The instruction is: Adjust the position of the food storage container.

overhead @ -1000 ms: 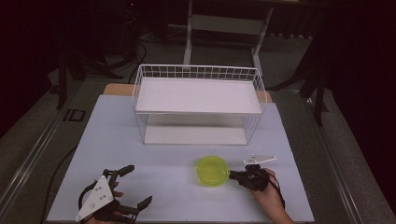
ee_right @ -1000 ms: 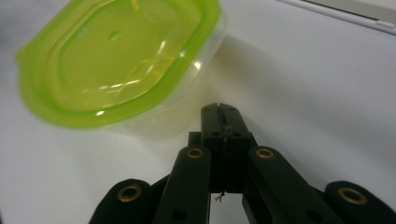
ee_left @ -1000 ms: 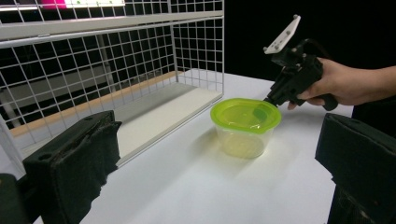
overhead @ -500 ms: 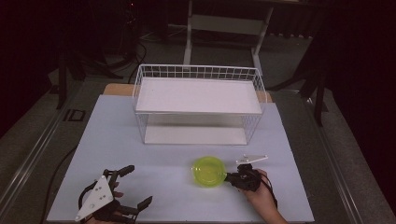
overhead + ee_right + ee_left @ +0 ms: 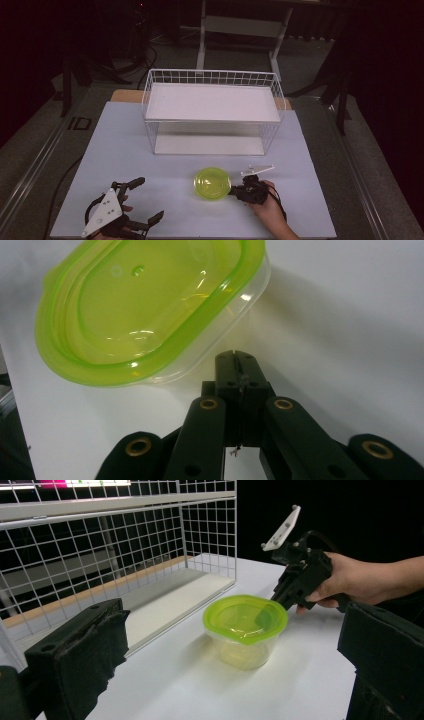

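Note:
A clear tub with a lime-green lid (image 5: 212,183) stands on the white table, in front of the wire rack. My right gripper (image 5: 233,190) is held low just right of it, jaws shut together with nothing between them. In the right gripper view its tip (image 5: 235,356) sits right at the tub (image 5: 145,305) wall; I cannot tell whether it touches. My left gripper (image 5: 149,199) rests at the front left with its jaws wide open and empty. In the left gripper view the tub (image 5: 245,622) stands between and beyond its jaws, with the right gripper (image 5: 281,597) at the rim.
A white wire rack (image 5: 212,102) with a shelf board on top and a low open bay stands at the back middle of the table (image 5: 125,145). Dark floor and stand legs surround the table. A cable trails off the front left corner.
My right gripper has moved left, and the green-lidded tub has slid a little to the left along with it. The left gripper has stayed put.

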{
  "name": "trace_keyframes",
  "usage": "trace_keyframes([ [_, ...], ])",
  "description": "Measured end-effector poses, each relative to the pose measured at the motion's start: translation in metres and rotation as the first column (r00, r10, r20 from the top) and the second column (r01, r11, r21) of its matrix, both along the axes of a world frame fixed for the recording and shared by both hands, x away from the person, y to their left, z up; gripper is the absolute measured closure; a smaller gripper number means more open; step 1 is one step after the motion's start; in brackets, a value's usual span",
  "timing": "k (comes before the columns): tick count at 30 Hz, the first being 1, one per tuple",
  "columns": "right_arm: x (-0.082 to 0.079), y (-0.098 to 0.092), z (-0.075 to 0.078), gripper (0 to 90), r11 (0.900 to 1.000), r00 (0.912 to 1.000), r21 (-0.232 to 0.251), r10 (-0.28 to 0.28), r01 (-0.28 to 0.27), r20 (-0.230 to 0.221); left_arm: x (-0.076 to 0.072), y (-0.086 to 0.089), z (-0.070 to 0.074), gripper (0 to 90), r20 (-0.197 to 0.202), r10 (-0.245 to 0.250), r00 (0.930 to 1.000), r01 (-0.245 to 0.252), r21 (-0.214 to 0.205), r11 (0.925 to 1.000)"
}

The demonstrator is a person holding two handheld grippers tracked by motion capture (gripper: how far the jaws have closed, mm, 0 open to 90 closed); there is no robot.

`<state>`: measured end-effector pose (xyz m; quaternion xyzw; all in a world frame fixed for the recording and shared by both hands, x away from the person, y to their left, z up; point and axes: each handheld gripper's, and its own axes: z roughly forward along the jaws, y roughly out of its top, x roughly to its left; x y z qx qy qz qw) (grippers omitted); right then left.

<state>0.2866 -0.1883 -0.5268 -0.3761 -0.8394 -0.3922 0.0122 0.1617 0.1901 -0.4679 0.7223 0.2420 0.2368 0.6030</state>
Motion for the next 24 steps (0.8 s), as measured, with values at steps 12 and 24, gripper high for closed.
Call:
trace_keyframes([
  [12, 0.005, 0.023, -0.003, 89.9, 0.9995, 0.9994, 0.005, 0.033, -0.033, -0.008, 0.001, 0.002, 0.0, 0.2, -0.008, 0.0, 1.0, 0.0, -0.015, 0.9999],
  [24, -0.003, 0.009, 0.017, 79.5, 0.9989, 0.9912, -0.046, 0.014, -0.008, 0.131, 0.002, -0.002, -0.002, 0.3, -0.027, -0.02, 0.9994, 0.02, 0.0, 0.9998],
])
